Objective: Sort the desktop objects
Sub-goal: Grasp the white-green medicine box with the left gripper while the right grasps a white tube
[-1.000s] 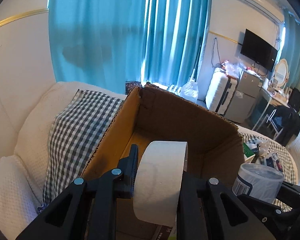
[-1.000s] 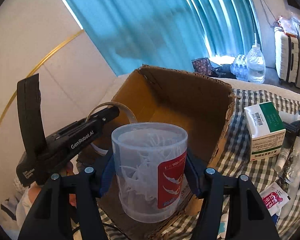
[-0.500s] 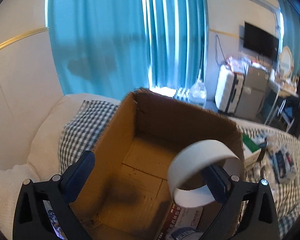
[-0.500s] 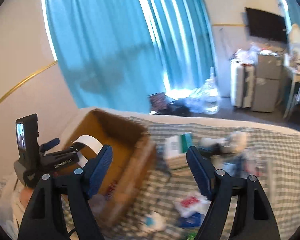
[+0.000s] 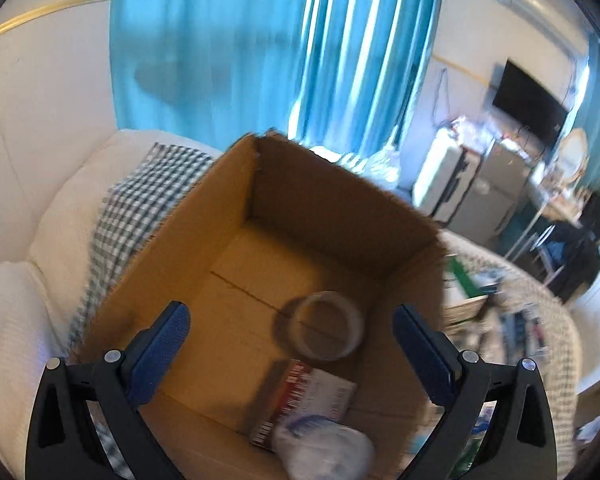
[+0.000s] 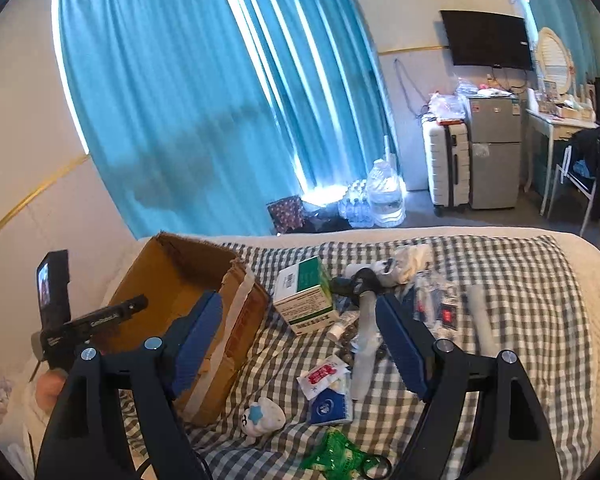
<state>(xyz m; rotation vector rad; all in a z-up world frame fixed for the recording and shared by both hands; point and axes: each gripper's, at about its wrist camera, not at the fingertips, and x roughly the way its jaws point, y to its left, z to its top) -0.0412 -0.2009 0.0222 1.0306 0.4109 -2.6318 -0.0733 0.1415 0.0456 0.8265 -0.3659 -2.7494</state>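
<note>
Left claw (image 5: 291, 344) now spread; its tape roll (image 5: 327, 327) dropped into box (image 5: 300, 216).

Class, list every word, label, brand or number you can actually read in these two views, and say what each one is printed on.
"GenRobot.AI", barely legible: on the side of the left tool, right wrist view.
Green and white box: barcode and print too small to read.
Red and white sachet: too small.
Blue packet: round emblem, no readable words.
Red and white carton in the cardboard box: blurred, unreadable.
</note>
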